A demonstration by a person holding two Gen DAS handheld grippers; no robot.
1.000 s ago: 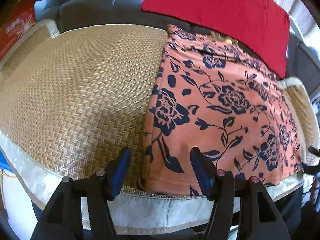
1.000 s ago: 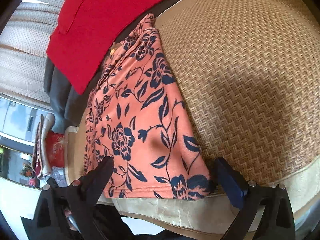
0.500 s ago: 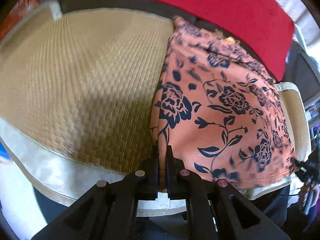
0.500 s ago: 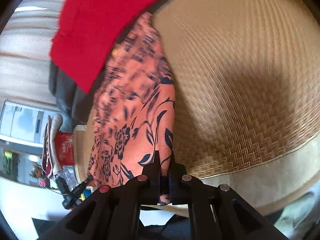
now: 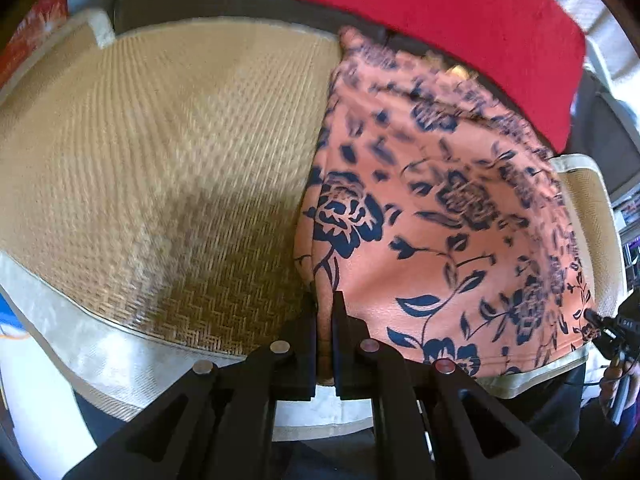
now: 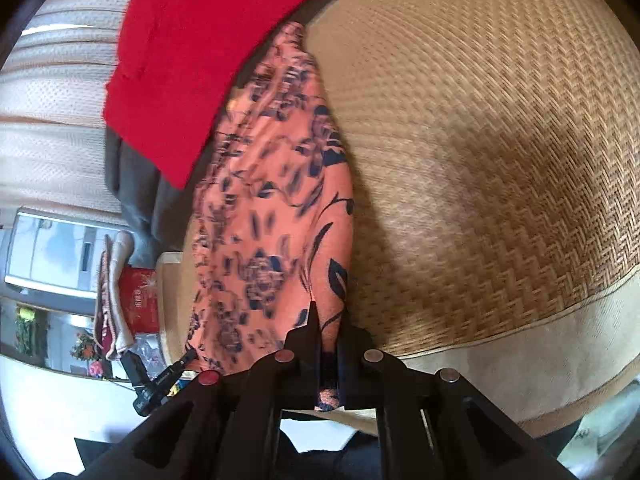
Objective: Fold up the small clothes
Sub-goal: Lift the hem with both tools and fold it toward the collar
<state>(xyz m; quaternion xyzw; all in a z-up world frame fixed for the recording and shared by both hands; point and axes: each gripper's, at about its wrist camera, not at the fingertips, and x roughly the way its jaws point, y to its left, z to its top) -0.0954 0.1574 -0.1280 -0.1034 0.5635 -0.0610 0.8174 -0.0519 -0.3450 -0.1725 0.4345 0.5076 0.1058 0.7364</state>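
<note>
Gripping near hem of orange navy-flowered cotton garment (image 5: 432, 216) | you are clamping left gripper (image 5: 325, 312) and right gripper (image 6: 329, 320), open a second ago | lifting corners off woven straw mat (image 5: 160, 152) | fold is starting.

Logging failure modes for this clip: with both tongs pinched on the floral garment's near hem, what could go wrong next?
The left tongs hold only a thin bit of the floral garment, so it might slip during the fold. The far edge lies against the red cloth and could snag on it.
</note>
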